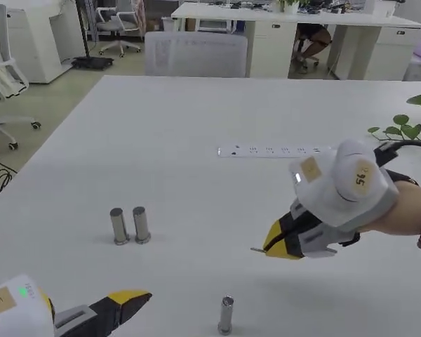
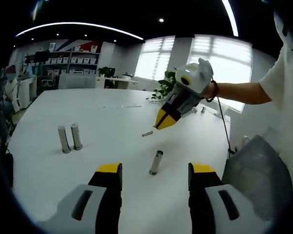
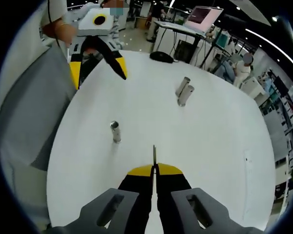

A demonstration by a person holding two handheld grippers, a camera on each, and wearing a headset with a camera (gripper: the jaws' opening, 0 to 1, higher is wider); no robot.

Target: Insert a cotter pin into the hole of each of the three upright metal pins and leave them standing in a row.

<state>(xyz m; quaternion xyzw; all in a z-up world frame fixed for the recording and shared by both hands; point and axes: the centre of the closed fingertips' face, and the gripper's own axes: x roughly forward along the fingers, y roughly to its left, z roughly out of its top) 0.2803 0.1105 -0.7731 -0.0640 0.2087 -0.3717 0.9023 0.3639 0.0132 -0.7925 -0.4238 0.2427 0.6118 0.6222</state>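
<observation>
My right tongs (image 1: 268,247), centre right of the head view, clamp a cotter pin (image 3: 154,155). My left tongs (image 2: 155,169), lower left, gape apart. Two metal pins (image 1: 118,226) stand side by side centre left, a third pin (image 1: 226,314) bottom centre.

A white table (image 1: 196,119) carries a flat white power strip (image 1: 274,151). Nearer the person than the strip and off to its left, 2 upright metal pins stand just beside each other: a left pin (image 1: 119,226) and a right pin (image 1: 141,225). A 3rd pin (image 1: 226,314) stands alone, nearer still, well apart from the strip.
</observation>
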